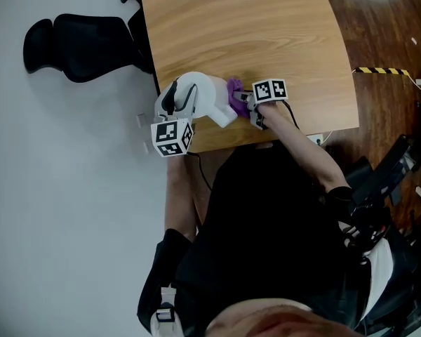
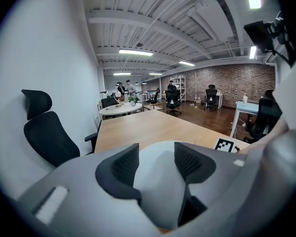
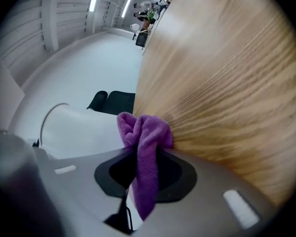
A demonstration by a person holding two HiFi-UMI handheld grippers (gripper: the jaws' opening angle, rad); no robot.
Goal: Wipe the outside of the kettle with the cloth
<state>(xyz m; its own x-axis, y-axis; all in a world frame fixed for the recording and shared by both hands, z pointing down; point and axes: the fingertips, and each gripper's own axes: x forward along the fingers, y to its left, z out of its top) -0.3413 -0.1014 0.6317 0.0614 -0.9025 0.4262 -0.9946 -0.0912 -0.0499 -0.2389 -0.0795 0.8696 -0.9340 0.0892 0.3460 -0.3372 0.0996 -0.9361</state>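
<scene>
White kettle (image 1: pixel 209 95). Purple cloth (image 1: pixel 235 91). Pale brown table (image 1: pixel 252 27), with fine wood grain. Black chair (image 1: pixel 77 37). Black-and-white squares on marker cube (image 1: pixel 172 137). Yellow-and-black stripes on tape (image 1: pixel 381 70). Dark brown floor (image 1: pixel 379 20).

Open-plan office. Black high-back office chair (image 2: pixel 47 132) at 9 o'clock beside a long wooden worktop (image 2: pixel 153 127). Round meeting table (image 2: pixel 121 109) and swivel chairs (image 2: pixel 173 101) toward 12. Brick wall (image 2: pixel 232 80) at 2 o'clock. Ceiling strip lights (image 2: pixel 135 52), wood floor (image 2: pixel 212 120).
</scene>
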